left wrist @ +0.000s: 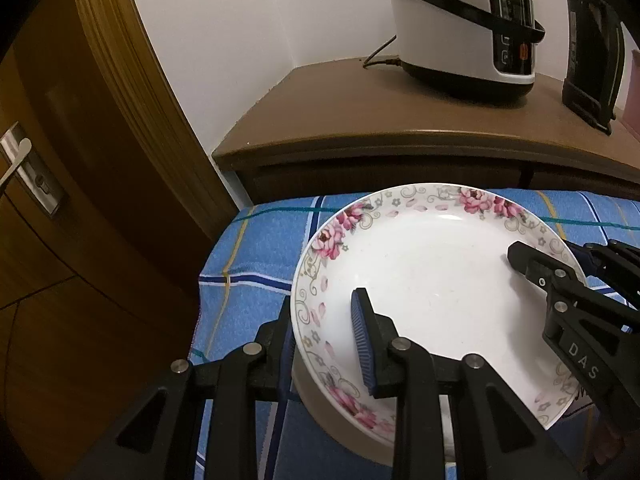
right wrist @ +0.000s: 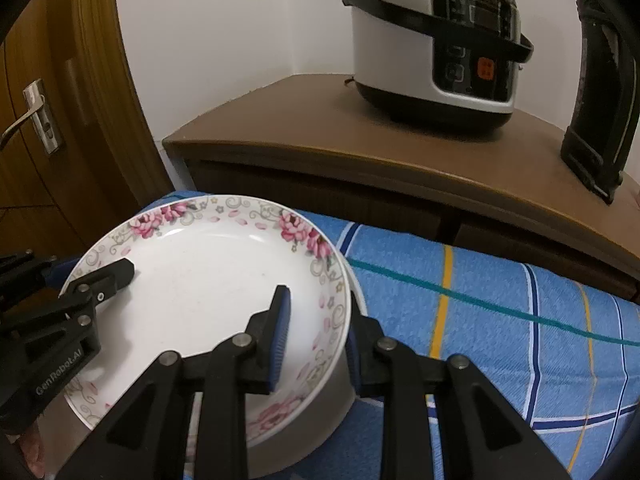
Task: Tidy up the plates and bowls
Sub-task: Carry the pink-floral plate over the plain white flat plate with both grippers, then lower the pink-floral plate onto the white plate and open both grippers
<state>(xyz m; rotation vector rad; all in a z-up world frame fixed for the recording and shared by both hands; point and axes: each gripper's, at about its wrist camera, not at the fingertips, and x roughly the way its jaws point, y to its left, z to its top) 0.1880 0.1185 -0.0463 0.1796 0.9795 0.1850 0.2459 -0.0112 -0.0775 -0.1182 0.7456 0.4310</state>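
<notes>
A shallow white ceramic plate with pink flowers and grey scrollwork round its rim (left wrist: pixel 432 280) is held from two opposite sides over a blue checked cloth with white, navy, yellow and teal stripes (right wrist: pixel 500 320) that covers the tabletop. The left gripper (left wrist: pixel 324 344), black with ribbed blue pads, is clamped on the plate's left rim: one finger lies inside on the white face, the other outside beneath the rim. The right gripper (right wrist: pixel 316 340), of the same make, is clamped likewise on the right rim, one finger on the plate's inner face and one outside. Directly under the plate a plain white, round-walled vessel (right wrist: pixel 320 412) is partly visible; whether the plate touches it cannot be told. The plate lies near the cloth's far left corner, its far rim close to the cloth's back edge. Behind that edge stands a brown wooden cabinet (right wrist: pixel 360 152) bearing a white and black electric rice cooker with a black carrying handle and an orange button (right wrist: pixel 436 48) toward its back, against the white wall, and a tall black appliance (right wrist: pixel 600 92) at its right end. A brown wooden door with a silver lever handle (left wrist: pixel 16 160) fills the left.
</notes>
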